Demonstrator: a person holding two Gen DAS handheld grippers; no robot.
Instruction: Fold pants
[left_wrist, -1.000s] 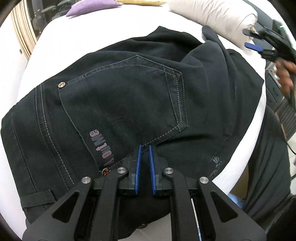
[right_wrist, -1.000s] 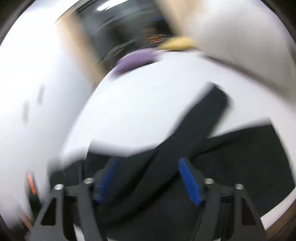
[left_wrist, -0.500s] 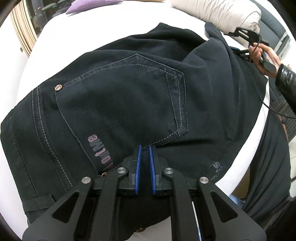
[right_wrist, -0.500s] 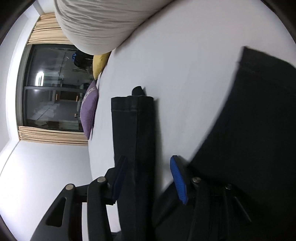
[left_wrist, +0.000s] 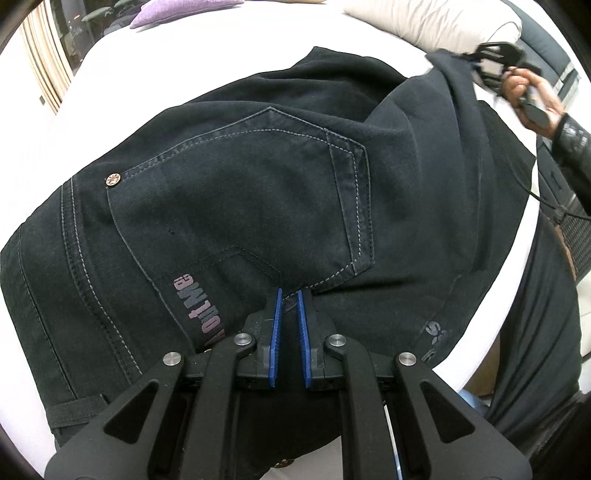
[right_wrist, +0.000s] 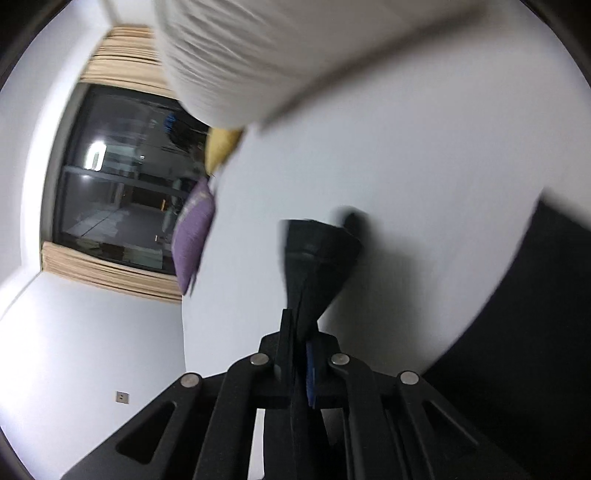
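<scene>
Pinching the black jeans (left_wrist: 240, 206) near the seat, the left gripper (left_wrist: 289, 295) jaws sit nearly together, while the right gripper (right_wrist: 301, 325) jaws clamp a leg cuff (right_wrist: 317, 251) above the bed (right_wrist: 406, 184).

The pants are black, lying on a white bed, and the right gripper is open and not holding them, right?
Not quite. The right wrist view shows the right gripper shut on a pant leg end. The rest holds: the pants are black and lie on the white bed.
</scene>
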